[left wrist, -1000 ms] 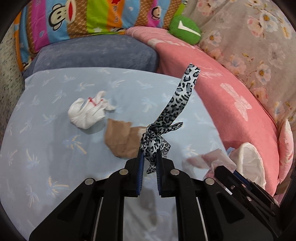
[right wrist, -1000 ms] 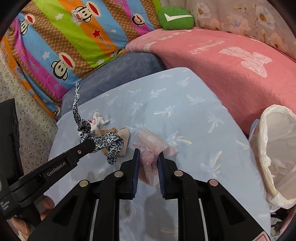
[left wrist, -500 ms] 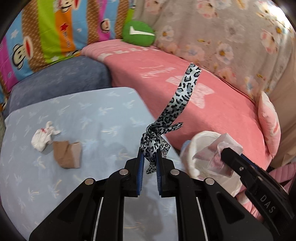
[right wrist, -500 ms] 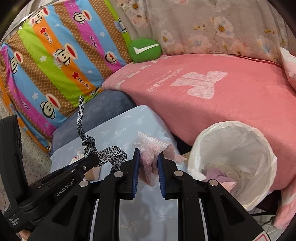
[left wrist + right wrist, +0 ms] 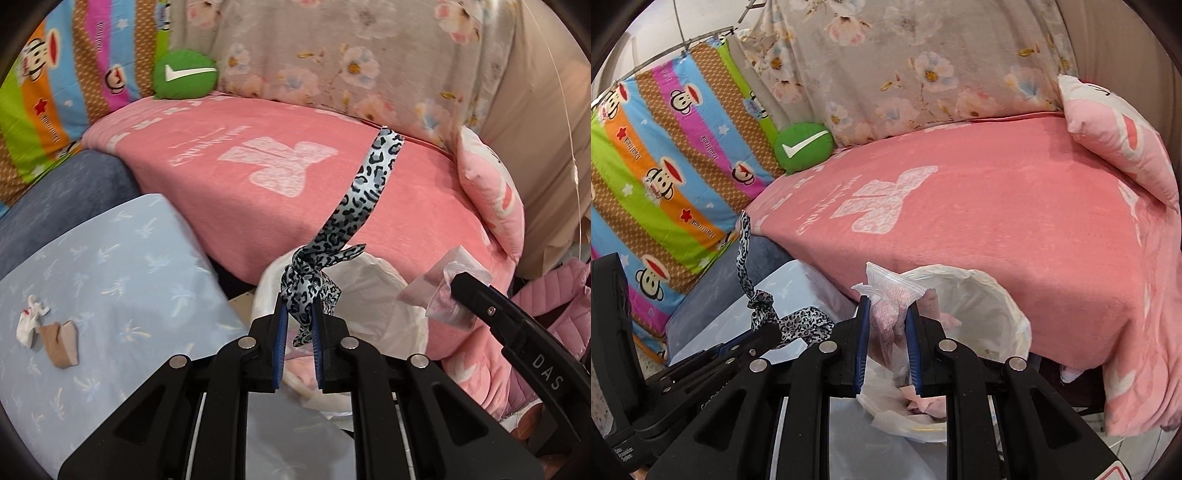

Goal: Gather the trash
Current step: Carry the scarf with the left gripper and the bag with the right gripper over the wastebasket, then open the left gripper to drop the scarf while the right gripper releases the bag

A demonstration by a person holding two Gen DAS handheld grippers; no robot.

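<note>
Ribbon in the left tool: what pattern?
Black leopard spots on silvery grey ribbon; clearest in the left wrist view.

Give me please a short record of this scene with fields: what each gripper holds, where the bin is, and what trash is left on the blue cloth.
left gripper: shut on leopard ribbon
right gripper: shut on plastic bag
bin: white-lined, just beyond both grippers, beside pink blanket
left on blue cloth: white tissue, brown paper

The right gripper [image 5: 448, 295] arm bears the white letters "DAS". The green cushion [image 5: 802, 147] carries a white check mark. Script on the pink blanket [image 5: 997, 221] and striped fabric [image 5: 665, 166] is illegible.
</note>
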